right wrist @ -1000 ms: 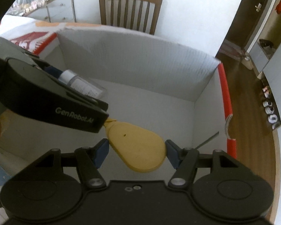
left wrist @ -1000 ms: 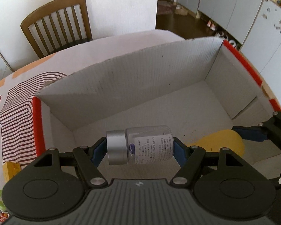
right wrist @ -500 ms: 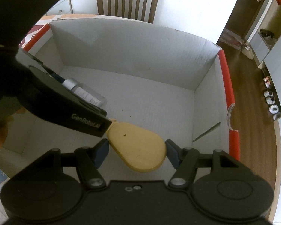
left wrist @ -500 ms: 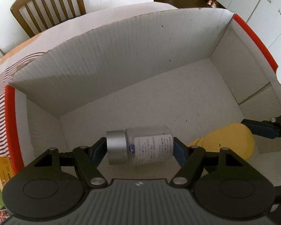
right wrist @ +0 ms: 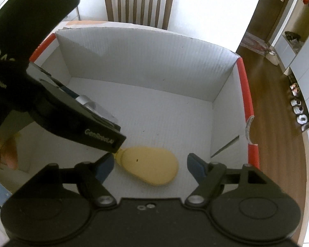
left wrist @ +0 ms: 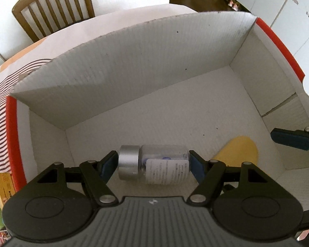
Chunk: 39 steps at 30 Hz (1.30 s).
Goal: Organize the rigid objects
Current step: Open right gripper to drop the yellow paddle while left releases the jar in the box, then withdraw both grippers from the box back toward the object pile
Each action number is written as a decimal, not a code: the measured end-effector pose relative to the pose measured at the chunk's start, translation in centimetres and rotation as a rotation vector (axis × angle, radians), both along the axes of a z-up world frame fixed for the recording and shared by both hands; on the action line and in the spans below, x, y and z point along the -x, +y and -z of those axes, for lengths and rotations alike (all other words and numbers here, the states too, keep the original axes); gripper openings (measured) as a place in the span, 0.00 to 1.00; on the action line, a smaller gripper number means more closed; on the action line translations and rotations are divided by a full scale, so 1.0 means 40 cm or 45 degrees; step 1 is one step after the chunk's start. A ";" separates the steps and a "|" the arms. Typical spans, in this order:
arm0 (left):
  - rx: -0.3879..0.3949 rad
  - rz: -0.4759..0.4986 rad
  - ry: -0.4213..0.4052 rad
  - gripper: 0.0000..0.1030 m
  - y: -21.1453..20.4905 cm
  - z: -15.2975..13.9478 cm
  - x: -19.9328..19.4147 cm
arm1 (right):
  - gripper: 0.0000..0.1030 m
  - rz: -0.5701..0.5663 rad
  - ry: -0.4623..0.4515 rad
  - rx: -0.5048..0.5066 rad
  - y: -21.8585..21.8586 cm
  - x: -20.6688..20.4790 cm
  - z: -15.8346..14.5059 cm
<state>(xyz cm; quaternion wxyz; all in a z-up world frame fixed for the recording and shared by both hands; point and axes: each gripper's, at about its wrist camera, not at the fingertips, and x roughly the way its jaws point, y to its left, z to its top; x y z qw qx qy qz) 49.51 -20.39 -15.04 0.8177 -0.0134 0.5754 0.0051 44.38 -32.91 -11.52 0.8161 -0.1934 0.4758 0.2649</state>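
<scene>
**Bottle held over the box, yellow piece let go on its floor**

Bottle [left wrist: 154, 167] with a silver cap and a white printed label lies sideways between the blue pads of the left gripper [left wrist: 153, 164], which is clamped on it end to end: one pad against the cap, the other against the base. It sits low inside the white cardboard box [left wrist: 134, 61], toward the near left part of the floor; whether it touches the floor cannot be told.

The yellow piece [right wrist: 150, 165], flat and rounded like a teardrop, lies on the box floor near the right wall. The right gripper [right wrist: 150, 164] is above it with its jaws opening; the piece is between the blue pads, but there is a clear gap on each side and neither pad presses on it.

The box has red edging along its short walls and stands on a table with a red-striped cloth [left wrist: 0, 111]. A wooden chair [right wrist: 139, 2] stands behind the table against a white wall.
</scene>
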 end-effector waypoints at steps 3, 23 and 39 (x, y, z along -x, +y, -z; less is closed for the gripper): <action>0.011 -0.010 -0.025 0.71 0.000 -0.014 0.008 | 0.76 0.003 -0.006 -0.003 0.004 0.004 -0.003; 0.088 -0.046 -0.298 0.71 0.022 -0.171 0.154 | 0.77 -0.001 -0.100 -0.066 -0.018 0.065 -0.105; 0.134 -0.005 -0.514 0.71 0.066 -0.268 0.305 | 0.82 0.046 -0.152 -0.186 -0.027 0.158 -0.187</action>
